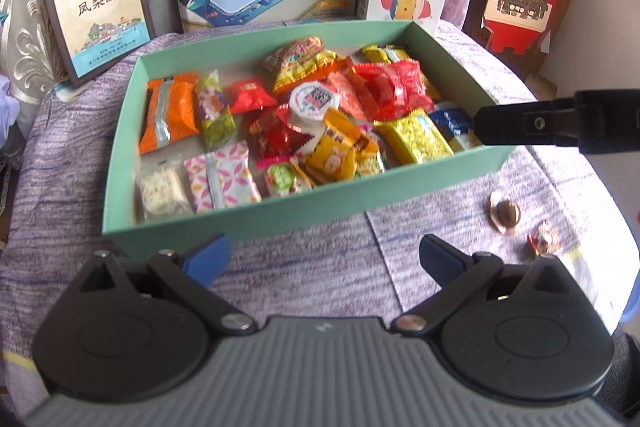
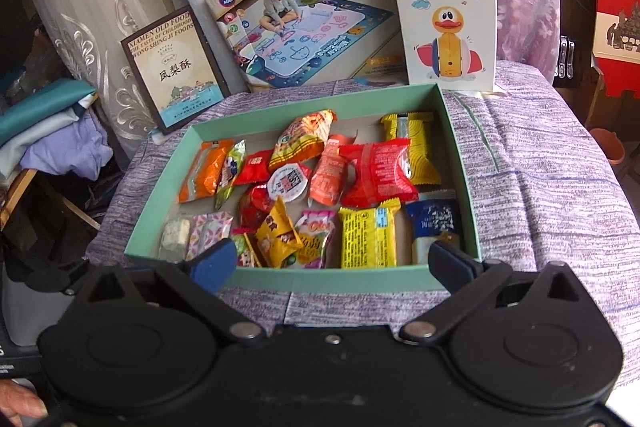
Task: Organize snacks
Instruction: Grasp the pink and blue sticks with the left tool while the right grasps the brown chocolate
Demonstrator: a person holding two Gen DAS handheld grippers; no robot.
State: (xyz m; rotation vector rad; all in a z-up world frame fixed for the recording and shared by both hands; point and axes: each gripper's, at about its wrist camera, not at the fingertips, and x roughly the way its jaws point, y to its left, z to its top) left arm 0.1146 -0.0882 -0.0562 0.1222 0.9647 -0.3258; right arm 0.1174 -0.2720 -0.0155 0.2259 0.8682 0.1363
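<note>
Both your tongs are spread wide and holding nothing. Left tongs hang just short of the green box, right tongs sit at its near right corner. Box is already packed with snacks, but two strays are out on the purple cloth: a brown candy and a red-wrapped candy, ahead and to the right of the left tongs. I'd guess the right one's nearer. Nothing's blocking them.

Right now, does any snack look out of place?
Yes. Two small pieces lie on the purple cloth outside the green box, at its right: a brown round sweet and a red wrapped candy. All other snacks are inside.
</note>
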